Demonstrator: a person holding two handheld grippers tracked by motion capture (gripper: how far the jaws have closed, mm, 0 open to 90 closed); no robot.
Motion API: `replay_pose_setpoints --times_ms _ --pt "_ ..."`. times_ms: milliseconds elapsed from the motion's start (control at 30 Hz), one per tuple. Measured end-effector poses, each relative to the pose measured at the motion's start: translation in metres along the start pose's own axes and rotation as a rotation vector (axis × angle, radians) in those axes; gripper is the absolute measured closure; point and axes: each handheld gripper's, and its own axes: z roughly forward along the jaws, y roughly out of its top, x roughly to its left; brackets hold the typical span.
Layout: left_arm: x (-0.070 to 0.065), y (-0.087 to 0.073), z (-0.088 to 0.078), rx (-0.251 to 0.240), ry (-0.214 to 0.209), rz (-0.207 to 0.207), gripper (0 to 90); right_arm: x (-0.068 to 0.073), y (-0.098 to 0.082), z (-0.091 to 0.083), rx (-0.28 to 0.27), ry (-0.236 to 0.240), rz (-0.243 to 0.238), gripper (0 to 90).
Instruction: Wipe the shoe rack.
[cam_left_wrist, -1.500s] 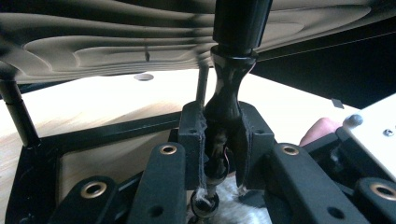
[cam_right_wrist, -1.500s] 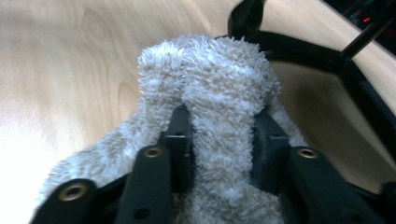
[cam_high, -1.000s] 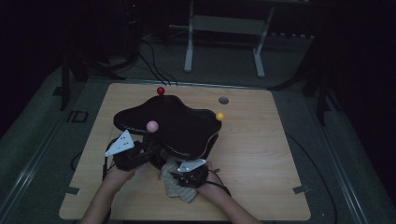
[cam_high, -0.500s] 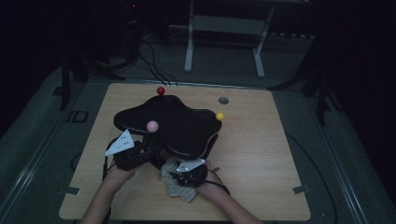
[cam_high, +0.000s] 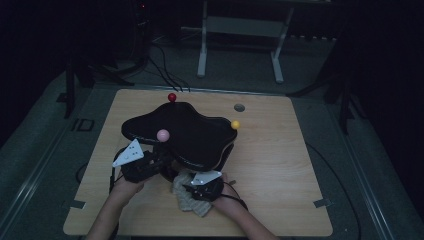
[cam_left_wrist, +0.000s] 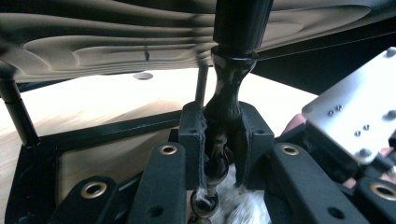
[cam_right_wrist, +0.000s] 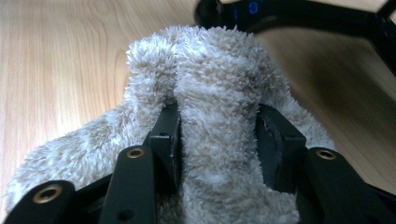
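Nearest the person, the right tool (cam_high: 199, 189) is clamped on a bunched fold of a fluffy beige cloth (cam_high: 189, 199); in the right gripper view the pile (cam_right_wrist: 219, 121) bulges up between both black jaws and spills around them. The cloth lies on the pale wooden counter (cam_high: 280, 165) at its near edge, partly covered by the hand.

Just left of it, the left tool (cam_high: 165, 165) is closed on a glossy black leg (cam_left_wrist: 227, 116) of a dark stand; the leg sits squeezed between the pads (cam_left_wrist: 194, 135) and narrows to a waist above them. Its lower end is blurred against the cloth.

Farther out, the stand's wavy black top (cam_high: 195, 135) overhangs both tools and hides what lies beneath it. Its underside (cam_left_wrist: 116, 42) is layered in contour-like ridges. A pink ball (cam_high: 163, 134), a yellow ball (cam_high: 235, 124) and a red ball (cam_high: 172, 97) sit around the top. The room beyond is too dark to read.
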Motion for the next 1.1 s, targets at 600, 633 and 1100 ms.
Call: replay_pose_setpoints --times_ms 600,633,1100 --pt "0.000 -0.001 0.001 -0.008 -0.004 -0.013 74.6 0.013 0.028 0.028 0.014 -0.014 -0.065 53.3" --pt "0.000 0.000 0.001 -0.007 -0.005 -0.012 74.6 0.013 0.030 0.029 0.021 -0.019 -0.060 53.3" --pt "0.000 0.000 0.000 -0.001 -0.004 -0.005 74.7 -0.018 -0.017 -0.021 0.019 0.000 -0.015 56.0"
